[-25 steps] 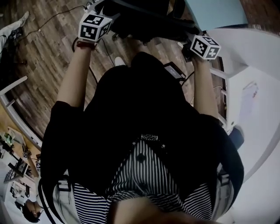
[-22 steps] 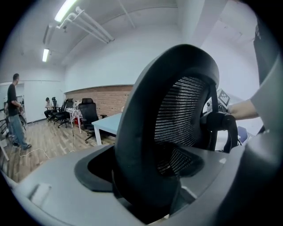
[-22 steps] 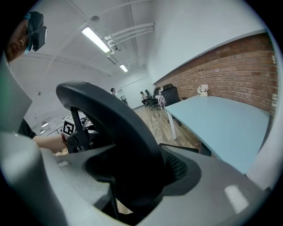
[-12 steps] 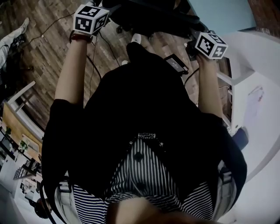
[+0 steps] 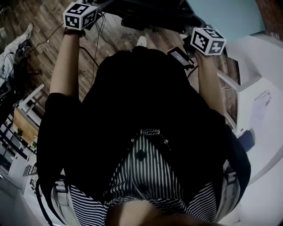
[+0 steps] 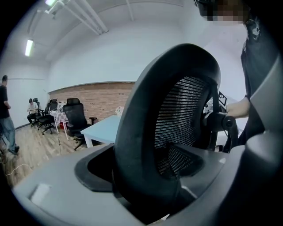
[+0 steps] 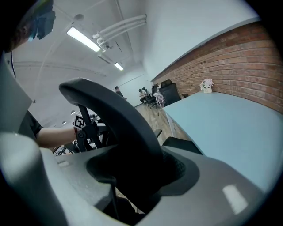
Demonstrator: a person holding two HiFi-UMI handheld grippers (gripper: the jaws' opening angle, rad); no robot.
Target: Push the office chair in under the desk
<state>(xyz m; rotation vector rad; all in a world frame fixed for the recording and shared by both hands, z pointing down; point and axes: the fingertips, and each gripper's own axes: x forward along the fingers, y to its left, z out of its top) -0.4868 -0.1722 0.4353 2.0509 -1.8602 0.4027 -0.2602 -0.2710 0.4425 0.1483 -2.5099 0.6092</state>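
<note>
1. The office chair stands on the wooden floor, straight ahead of the person, with its mesh backrest turned toward them.
2. The left gripper is clamped on the left edge of the office chair's backrest. The black rim fills the gap between its jaws.
3. The right gripper has the right edge of the backrest between its jaws, which are closing with the pads already against the rim.
4. A pale blue desk lies just beyond the office chair. Whether the seat reaches under it cannot be told.
5. A white table stands to the right of the office chair.
6. Far beyond the office chair, black chairs stand by a brick wall.
</note>
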